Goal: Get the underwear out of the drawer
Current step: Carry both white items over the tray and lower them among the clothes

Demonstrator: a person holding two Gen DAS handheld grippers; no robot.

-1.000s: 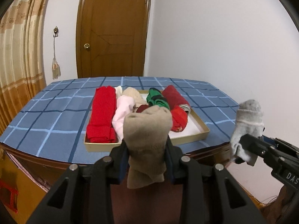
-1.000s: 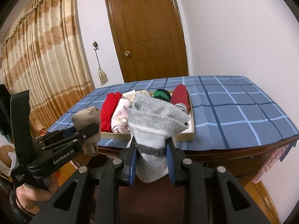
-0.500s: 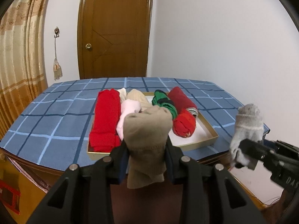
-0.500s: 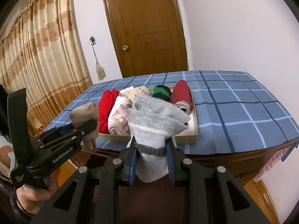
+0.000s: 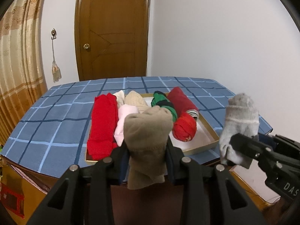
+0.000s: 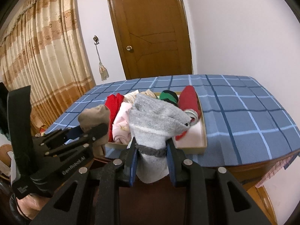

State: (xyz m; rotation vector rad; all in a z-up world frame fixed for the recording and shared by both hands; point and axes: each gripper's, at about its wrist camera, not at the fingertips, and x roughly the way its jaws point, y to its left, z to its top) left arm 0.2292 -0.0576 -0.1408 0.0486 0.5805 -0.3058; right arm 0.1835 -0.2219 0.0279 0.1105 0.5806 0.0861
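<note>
The left tongs (image 5: 148, 161) are gripping a rolled tan garment (image 5: 148, 131) by its lower part, and the right tongs (image 6: 151, 161) are pinching a rolled grey piece with a pale stripe (image 6: 157, 120) the same way, so each bundle is standing up above its pads with a loose end hanging below. Both rolls are being held in the air on the near side of the desk (image 5: 56, 116), clear of the shallow box-like drawer (image 5: 210, 133) lying on the blue checked cloth; gripping low on the roll is probably keeping the fabric from unwinding while it is carried. So two of the task's pieces are already out, one in each hand. The drawer is still holding a row of rolled items: a long bright red roll (image 5: 103, 120) at its left, a pale pink roll (image 5: 123, 123) beside it, a cream knitted one (image 5: 135, 99) behind, a green and black roll (image 5: 163, 101), and a dark red roll (image 5: 181, 99) with a smaller red ball (image 5: 184, 129) in front. White drawer floor is showing at the near right corner.
</note>
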